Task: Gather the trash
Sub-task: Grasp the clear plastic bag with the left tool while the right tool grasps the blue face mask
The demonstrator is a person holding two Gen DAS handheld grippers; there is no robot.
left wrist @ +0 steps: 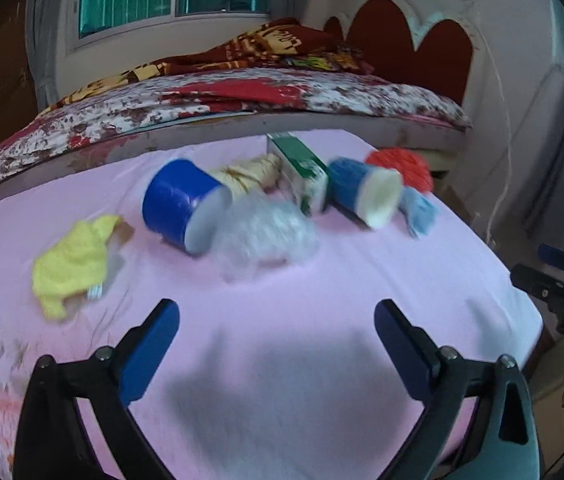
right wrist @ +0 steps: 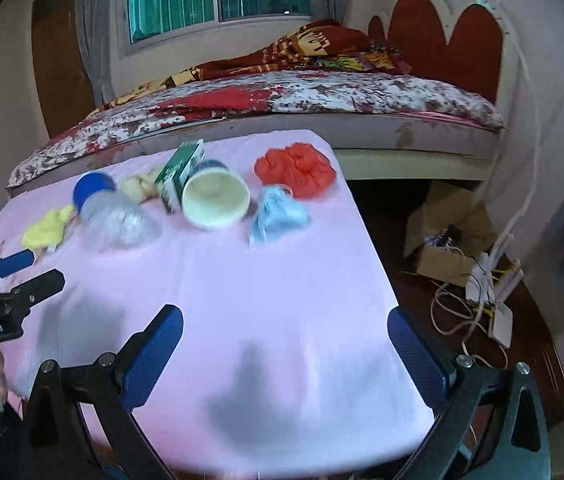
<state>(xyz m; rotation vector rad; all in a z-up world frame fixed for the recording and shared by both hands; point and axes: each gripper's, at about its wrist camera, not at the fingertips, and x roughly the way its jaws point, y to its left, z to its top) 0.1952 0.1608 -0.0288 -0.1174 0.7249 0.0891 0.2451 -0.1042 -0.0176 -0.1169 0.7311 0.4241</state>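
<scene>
A pink-covered table [left wrist: 321, 300] fills the middle of both views, with a row of trash across its far part, in front of a bed [left wrist: 242, 100].

Left wrist view, left to right: a crumpled yellow wrapper [left wrist: 74, 260] at centre left. A blue cup [left wrist: 184, 206] lies on its side, long axis slanting from upper left to lower right, its open mouth turned toward the lower right. A crumpled clear plastic bag [left wrist: 266, 236] rests just beside that mouth. A beige wrapper [left wrist: 250, 174] lies behind them. A green carton [left wrist: 297, 168] lies flat, long axis running from the upper centre down toward the right. A second blue cup [left wrist: 361, 192] lies on its side, its cream-coloured mouth facing lower right. A light blue wad [left wrist: 421, 208] and a red bag [left wrist: 401, 168] close the row at right.

The left gripper [left wrist: 276, 320], at the bottom of the frame, has its jaws spread wide over bare cloth, nothing between them. In the right wrist view the right gripper [right wrist: 285, 328] stands likewise spread and empty at the bottom of the frame. Both are well apart from the trash. Motion blur softens the objects.
</scene>
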